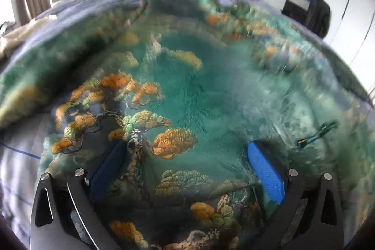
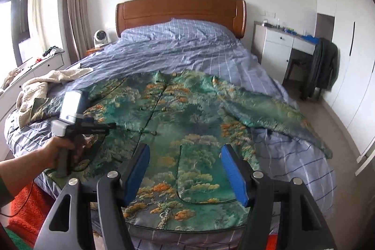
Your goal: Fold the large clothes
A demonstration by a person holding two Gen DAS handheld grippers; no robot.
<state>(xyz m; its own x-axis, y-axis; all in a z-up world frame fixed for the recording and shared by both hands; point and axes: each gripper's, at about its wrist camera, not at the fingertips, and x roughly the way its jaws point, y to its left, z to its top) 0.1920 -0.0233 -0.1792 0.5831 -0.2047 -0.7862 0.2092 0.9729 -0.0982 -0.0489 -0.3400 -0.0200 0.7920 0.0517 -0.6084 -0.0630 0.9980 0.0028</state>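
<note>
The bed carries the jacket, spread flat on its near half: soft, sheeny brocade, likely slippery, best taken at hem or sleeve edge. Teal, orange trees. Left gripper spread wide above it; right gripper partly open, empty

garment: teal-green, orange and pale-green tree clusters, dark piping | bedsheet: blue-lavender, thin white and dark-blue grid | headboard: orange-brown wood | towel: cream | gripper pads: bright blue, black arms | curtain: taupe | rug: red-orange | jacket: dark
</note>
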